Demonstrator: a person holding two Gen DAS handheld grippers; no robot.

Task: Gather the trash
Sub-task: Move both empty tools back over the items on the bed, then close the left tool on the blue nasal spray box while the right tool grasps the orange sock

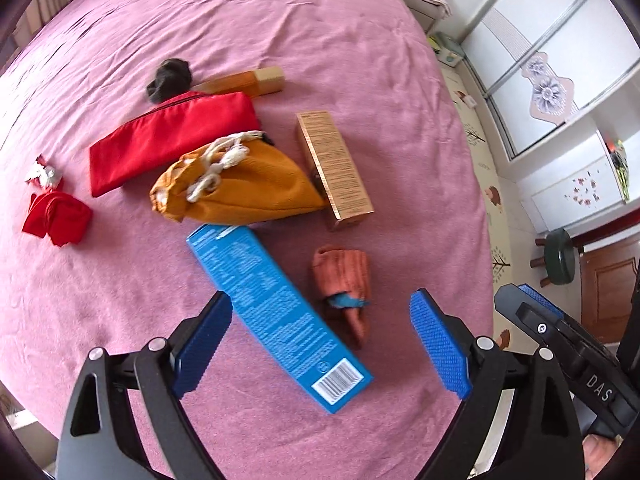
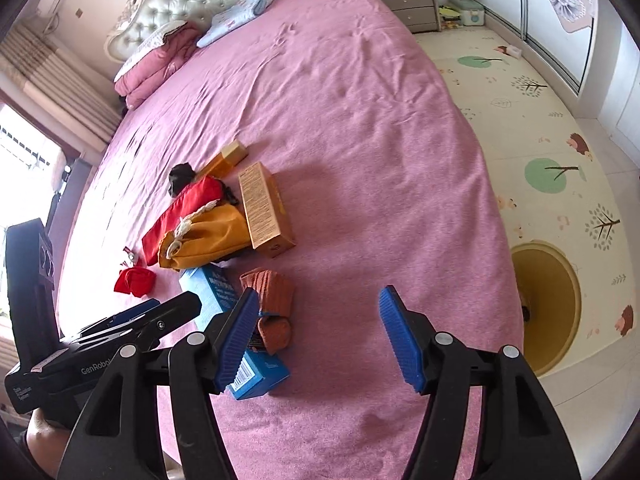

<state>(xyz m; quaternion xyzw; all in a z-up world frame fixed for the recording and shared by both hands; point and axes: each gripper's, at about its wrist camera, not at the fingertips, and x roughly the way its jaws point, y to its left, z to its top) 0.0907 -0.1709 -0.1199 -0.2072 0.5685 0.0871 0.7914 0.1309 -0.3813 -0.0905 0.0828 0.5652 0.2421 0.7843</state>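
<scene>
A long blue carton (image 1: 276, 312) lies on the pink bed (image 1: 320, 40), partly between the open fingers of my left gripper (image 1: 320, 340), which hovers above it. It also shows in the right wrist view (image 2: 256, 376). A gold box (image 1: 334, 164), an orange-gold box (image 1: 244, 82), a rust-coloured rolled cloth (image 1: 344, 280), a crumpled red-and-white wrapper (image 1: 42, 174) and a small red cloth (image 1: 56, 218) lie around it. My right gripper (image 2: 318, 338) is open and empty over bare bedding, right of the rust cloth (image 2: 272, 300).
A red zip pouch (image 1: 168, 140), a mustard drawstring bag (image 1: 236, 180) and a dark sock (image 1: 168, 80) lie among the boxes. A yellow bin (image 2: 548, 308) stands on the floor mat right of the bed. Pillows (image 2: 156, 64) and a nightstand (image 2: 408, 0) are at the far end.
</scene>
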